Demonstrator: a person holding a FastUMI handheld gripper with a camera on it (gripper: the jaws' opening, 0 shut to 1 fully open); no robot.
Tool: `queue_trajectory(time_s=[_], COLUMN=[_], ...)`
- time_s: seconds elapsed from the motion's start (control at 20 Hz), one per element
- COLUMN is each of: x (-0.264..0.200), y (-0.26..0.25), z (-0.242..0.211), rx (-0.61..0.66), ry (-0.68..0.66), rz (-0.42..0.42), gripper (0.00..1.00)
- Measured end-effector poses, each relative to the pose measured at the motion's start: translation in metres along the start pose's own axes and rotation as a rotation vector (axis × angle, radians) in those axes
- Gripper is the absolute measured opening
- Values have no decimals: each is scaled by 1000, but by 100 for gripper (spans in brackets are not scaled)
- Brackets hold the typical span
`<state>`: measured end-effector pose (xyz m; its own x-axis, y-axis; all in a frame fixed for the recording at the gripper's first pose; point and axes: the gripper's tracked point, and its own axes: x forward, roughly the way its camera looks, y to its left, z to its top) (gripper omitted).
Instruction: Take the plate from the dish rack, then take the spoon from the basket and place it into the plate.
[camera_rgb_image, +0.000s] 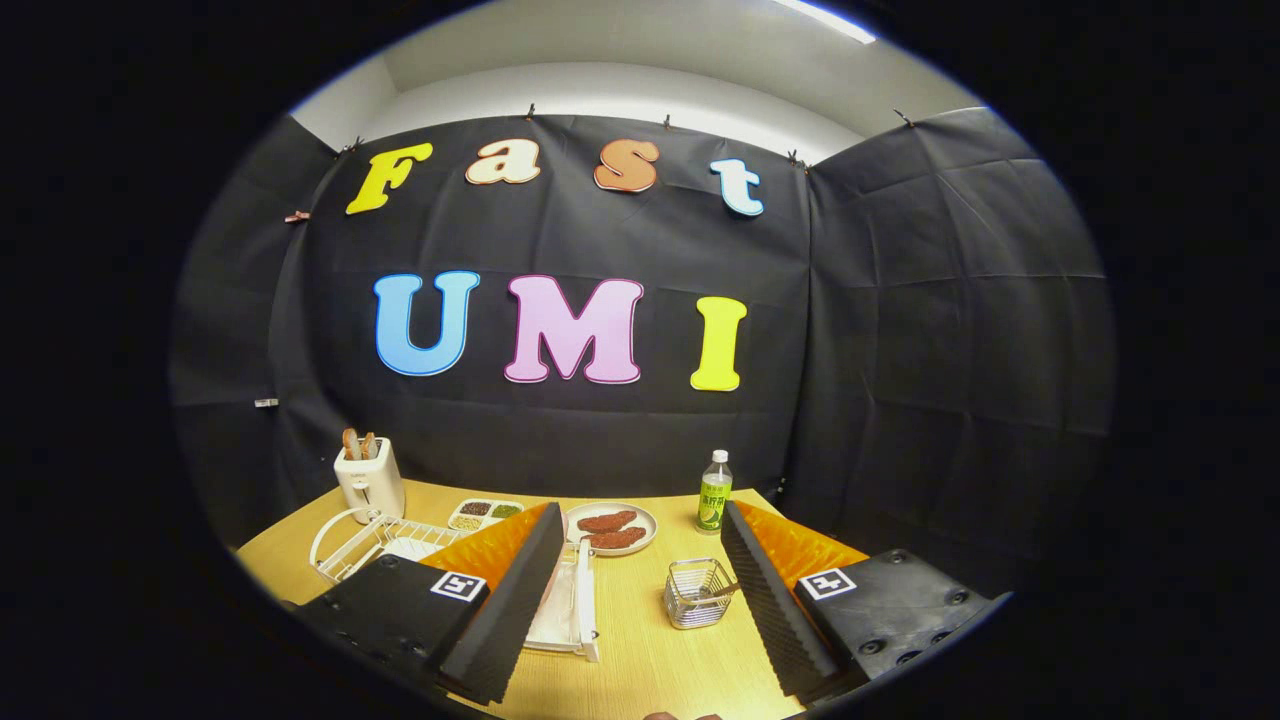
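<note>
Hovering above the table (640, 640), the gripper (640, 590) is spread wide and empty, ready for the plate in the dish rack (400, 540); the spoon (722, 592) waits in its basket (698, 594), right of that rack.

I see my gripper (640, 590) with black ridged fingers (520, 590), orange sides, and black-and-white square tags on top. Its fingers are spread wide with nothing between them. The table (630, 660) is yellow wood. The dish rack (380, 545) is white wire, and the toaster (370, 480) is white too. The basket (698, 593) is shiny silver. The bottle (714, 492) has a green label and a white cap. The round plate (612, 527) is white with brown food.
</note>
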<state>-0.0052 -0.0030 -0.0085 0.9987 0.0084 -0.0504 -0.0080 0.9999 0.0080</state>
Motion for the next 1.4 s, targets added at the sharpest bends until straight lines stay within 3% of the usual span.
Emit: queue_trajectory(time_s=[0.35, 0.75, 1.1, 1.4], x=[12, 63, 129, 167], y=[8, 44, 78, 83], z=[-1, -8, -58, -104], rx=[-13, -22, -77, -111], ry=[26, 176, 392, 540], rz=[13, 96, 111, 38], gripper=[97, 97, 98, 98])
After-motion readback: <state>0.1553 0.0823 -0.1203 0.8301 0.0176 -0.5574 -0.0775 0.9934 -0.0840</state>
